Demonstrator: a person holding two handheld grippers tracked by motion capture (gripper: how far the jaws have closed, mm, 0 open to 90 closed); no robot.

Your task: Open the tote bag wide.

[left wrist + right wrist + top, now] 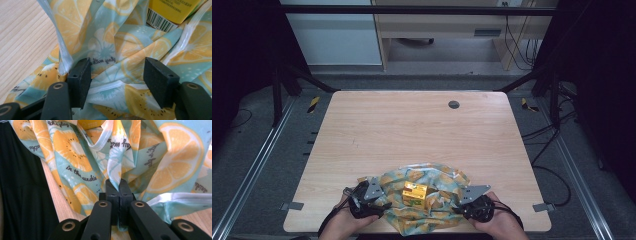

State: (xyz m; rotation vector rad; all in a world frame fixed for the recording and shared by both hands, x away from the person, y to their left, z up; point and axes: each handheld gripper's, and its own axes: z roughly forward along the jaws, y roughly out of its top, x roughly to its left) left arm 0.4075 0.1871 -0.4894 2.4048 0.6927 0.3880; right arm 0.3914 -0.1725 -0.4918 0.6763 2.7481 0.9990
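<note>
Wooden table (412,125), near edge, and that's where it's all happening: a lemon-print cloth (432,197) lies crumpled there with a small yellow box (414,194) sitting upright in the middle of it. Looks like wrapping work to me.

Right gripper (119,185) has its jaws pinched together on a fold of cloth, a good firm bite on the hem. Left gripper (117,75) is another story: jaws standing wide apart, cloth bunched between them, nothing caught yet.

To do this well, I'd say the left one wants to close on the white hem (63,56) by its near jaw, not on a loose middle fold, so both sides lift evenly and the box doesn't tip. Keep the right grip steady meanwhile.

Cloth spreads mostly left to right along the table edge. The box stands with its long axis vertical, barcode (160,21) side turned toward the left gripper.
</note>
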